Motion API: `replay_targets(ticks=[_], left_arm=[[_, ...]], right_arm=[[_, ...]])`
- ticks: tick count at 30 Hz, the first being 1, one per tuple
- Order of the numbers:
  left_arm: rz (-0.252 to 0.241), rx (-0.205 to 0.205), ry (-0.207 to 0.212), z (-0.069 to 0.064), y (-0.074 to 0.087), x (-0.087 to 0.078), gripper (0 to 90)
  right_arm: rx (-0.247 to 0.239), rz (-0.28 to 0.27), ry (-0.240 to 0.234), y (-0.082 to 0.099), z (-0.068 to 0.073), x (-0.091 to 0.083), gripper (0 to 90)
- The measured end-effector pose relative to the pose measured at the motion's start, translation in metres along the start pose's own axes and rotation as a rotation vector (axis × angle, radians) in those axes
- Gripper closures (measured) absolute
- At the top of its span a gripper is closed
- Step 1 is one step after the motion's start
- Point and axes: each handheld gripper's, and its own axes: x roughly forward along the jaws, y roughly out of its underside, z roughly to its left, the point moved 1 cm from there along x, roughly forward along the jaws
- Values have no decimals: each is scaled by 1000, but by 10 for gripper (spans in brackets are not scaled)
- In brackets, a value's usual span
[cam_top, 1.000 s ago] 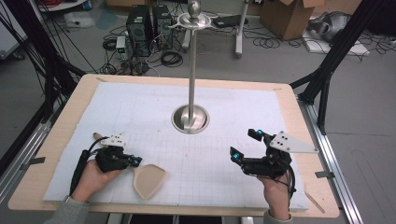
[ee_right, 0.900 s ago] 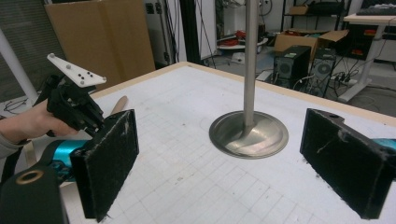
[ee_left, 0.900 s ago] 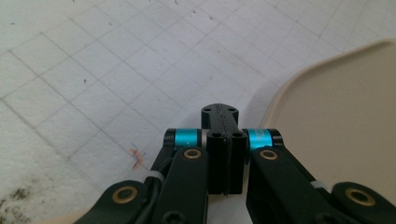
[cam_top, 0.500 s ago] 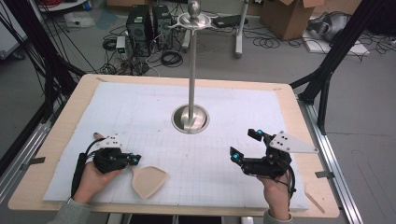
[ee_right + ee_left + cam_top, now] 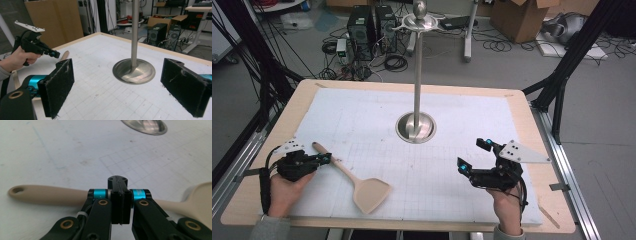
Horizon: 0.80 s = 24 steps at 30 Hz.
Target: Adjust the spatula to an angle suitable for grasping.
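A beige wooden spatula (image 5: 362, 185) lies flat on the white gridded mat, its blade toward the front and its handle end pointing back left. My left gripper (image 5: 326, 158) hovers just left of the handle with its jaws pressed together and nothing between them. In the left gripper view the shut tips (image 5: 117, 181) sit in front of the spatula handle (image 5: 50, 195), which runs crosswise behind them. My right gripper (image 5: 473, 154) rests at the front right, its jaws wide apart. In the right gripper view its pads (image 5: 60, 85) frame bare mat and the stand.
A metal stand (image 5: 416, 127) with a round dished base and a tall pole rises from the mat's middle, seen also as the stand base (image 5: 133, 71). The wooden table edge (image 5: 257, 165) borders the mat. Computers, cables and boxes sit on the floor beyond.
My left gripper has slid to the left off the spatula's handle, leaving the whole handle uncovered. The spatula and the right gripper have stayed where they were.
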Motion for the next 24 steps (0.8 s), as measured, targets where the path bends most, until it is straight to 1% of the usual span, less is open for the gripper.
replay_targets(ticks=[1, 3, 4, 6, 10, 11, 12, 13, 14, 18, 19, 21, 22, 24], left_arm=[[0, 0, 0, 0, 0, 0, 899], [14, -14, -29, 10, 4, -3, 899], [13, -23, -32, 12, 5, -3, 899], [10, -27, -36, 14, 6, -4, 899], [22, -32, -46, 19, 8, -6, 899], [28, -46, -51, 22, 10, -5, 898], [34, -48, -50, 23, 10, -3, 899], [34, -48, -50, 23, 10, -3, 899], [49, -52, -50, 25, 11, 1, 898], [69, -55, -48, 27, 13, 7, 899], [58, -62, -44, 27, 13, 7, 898], [57, -67, -44, 27, 12, 8, 899], [52, -65, -55, 25, 11, 11, 899], [52, -57, -58, 25, 10, 12, 899]], right_arm=[[-2, -1, 0, 0, 0, 0, 107], [-3, 7, -1, 1, 0, 1, 106], [1, 10, -2, 1, 0, 2, 107], [1, 12, -3, 1, -1, 3, 107], [4, 15, -1, 2, -1, 3, 107], [4, 16, -4, 2, 0, 3, 107], [0, 16, -4, 1, 0, 3, 107], [0, 14, -5, 1, 0, 3, 106], [-2, 14, -5, 1, 0, 3, 107], [-1, 10, -1, 1, -1, 2, 107], [0, 10, 1, 1, -1, 1, 107], [2, 7, 3, 1, -2, 0, 107], [4, 8, 4, 1, -2, 0, 107], [7, 10, 1, 2, -2, 1, 107]])
